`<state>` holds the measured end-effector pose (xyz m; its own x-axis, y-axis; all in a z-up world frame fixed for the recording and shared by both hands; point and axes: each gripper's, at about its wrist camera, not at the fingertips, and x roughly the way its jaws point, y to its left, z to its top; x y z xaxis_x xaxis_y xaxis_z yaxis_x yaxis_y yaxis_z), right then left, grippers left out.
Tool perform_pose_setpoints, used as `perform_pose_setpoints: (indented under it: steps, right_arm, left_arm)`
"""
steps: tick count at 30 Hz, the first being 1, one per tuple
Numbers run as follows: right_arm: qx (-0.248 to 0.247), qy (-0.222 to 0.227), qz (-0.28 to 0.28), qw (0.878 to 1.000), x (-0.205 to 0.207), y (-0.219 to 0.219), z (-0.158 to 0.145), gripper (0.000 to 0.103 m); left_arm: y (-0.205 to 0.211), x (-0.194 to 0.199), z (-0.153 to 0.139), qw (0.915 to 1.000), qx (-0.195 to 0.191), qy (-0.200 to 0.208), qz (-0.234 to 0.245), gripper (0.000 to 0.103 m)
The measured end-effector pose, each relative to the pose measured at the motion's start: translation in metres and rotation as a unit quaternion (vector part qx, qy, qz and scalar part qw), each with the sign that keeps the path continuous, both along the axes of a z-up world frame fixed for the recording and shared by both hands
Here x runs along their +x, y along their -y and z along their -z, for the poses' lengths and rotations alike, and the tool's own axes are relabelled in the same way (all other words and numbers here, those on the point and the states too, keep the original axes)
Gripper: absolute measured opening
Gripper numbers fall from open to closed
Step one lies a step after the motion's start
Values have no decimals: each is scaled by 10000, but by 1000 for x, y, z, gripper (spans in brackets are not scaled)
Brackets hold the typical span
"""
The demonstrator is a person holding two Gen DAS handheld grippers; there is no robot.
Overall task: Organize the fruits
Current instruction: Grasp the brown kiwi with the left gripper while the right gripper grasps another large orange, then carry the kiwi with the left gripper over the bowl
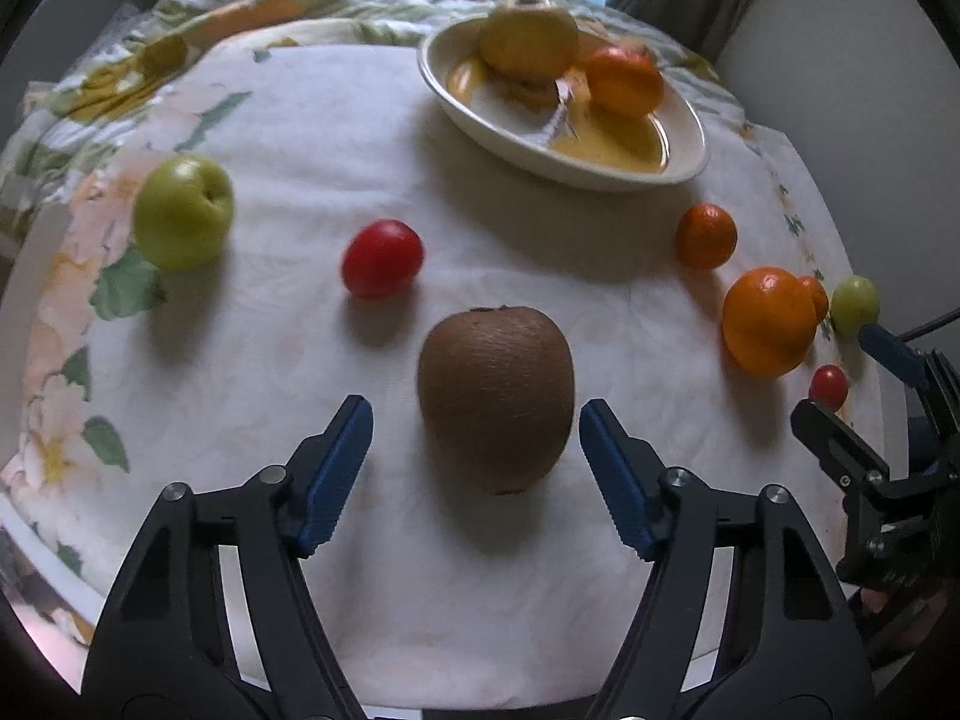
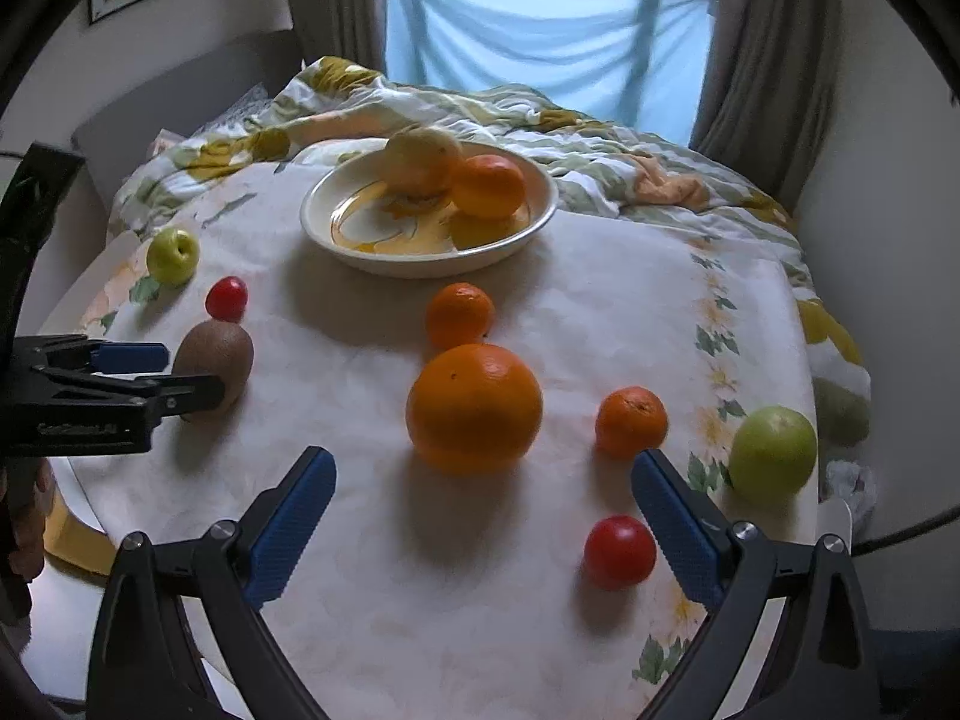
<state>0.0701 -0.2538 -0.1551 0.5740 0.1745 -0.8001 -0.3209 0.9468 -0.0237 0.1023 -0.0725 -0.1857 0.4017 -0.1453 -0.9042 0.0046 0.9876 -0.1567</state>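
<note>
— Two fruits sit in the bowl (image 2: 360, 258) at the far edge of the worktop (image 2: 420, 600): a yellow fruit (image 2: 420, 159) and an orange (image 2: 489, 186). Everything else is loose on the cloth, so I judge the job barely begun.

— What lies nearest?

— By the right tongs (image 2: 483, 525), a red tomato (image 2: 619, 551) near the front edge, then the big orange (image 2: 474, 407), a small mandarin (image 2: 631, 422) beside it, a green apple (image 2: 773, 449) at the right edge, and another mandarin (image 2: 460, 315) farther back toward the bowl.

— And on the left?

— The kiwi (image 1: 495, 396) stands between the fingers of the left tongs (image 1: 474, 426), which are spread wide, touching nothing I can see. Beyond it a second tomato (image 1: 382, 258), then a green apple (image 1: 183, 213) at the left edge.

— The right tongs?

— Also wide open and empty, held low over the front edge, pointing at the big orange. The left ones are level with the cloth, straddling the kiwi, seemingly ready to close.
</note>
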Motion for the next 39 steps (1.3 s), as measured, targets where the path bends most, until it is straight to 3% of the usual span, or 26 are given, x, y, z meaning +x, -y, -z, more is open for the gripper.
perform_pose_setpoints:
  steps: [8, 12, 16, 24, 27, 33, 39]
  right_arm:
    - [-23, -115, -57, 9999, 13, -2, 8, 98]
    - [-47, -155, -86, 9998, 17, -2, 11, 97]
    - [19, -315, -134, 9994, 23, -5, 15, 86]
    - [-100, -360, -247, 9990, 32, -12, 15, 85]
    - [-116, -441, -283, 9986, 37, -15, 19, 75]
    - [-106, -542, -232, 9982, 41, -17, 25, 71]
    - [-236, -570, -127, 9980, 45, -16, 27, 56]
  left_arm:
    - [8, 8, 8, 9998, 94, -100, 107, 60]
    - [7, 9, 8, 9998, 34, -117, 137, 59]
    - [5, 9, 8, 9998, -11, -132, 117, 59]
    - [-1, 5, 8, 9999, 15, -141, 18, 59]
    - [-5, 3, 8, 9999, 25, -138, -53, 59]
    - [-14, -4, 8, 9997, 33, -105, -234, 59]
    - [-23, -12, 6, 9991, 34, -58, -410, 59]
